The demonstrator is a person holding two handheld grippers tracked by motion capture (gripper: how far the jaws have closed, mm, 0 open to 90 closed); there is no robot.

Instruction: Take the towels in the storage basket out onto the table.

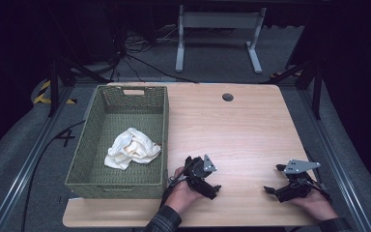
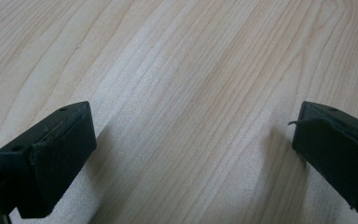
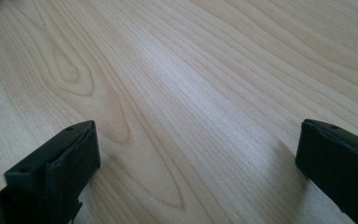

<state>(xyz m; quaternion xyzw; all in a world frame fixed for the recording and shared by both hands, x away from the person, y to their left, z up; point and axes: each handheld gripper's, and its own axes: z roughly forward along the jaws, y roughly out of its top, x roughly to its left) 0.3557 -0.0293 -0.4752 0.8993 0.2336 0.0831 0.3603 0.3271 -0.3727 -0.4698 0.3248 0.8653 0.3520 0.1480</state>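
A crumpled cream cloth (image 1: 132, 149) lies inside the green woven basket (image 1: 92, 169) on the table's left side. My left gripper (image 1: 211, 189) rests on the wood just right of the basket's near corner, held by a hand. Its jaws (image 2: 193, 154) stand wide open over bare wood. My right gripper (image 1: 272, 189) sits near the front right of the table, also in a hand. Its jaws (image 3: 198, 163) are spread wide with nothing but wood grain between them.
The light wooden table (image 1: 241, 130) has a round cable hole (image 1: 227, 97) near its far edge. Beyond the table stands a white metal frame (image 1: 218, 29) on grey carpet, with cables on the floor.
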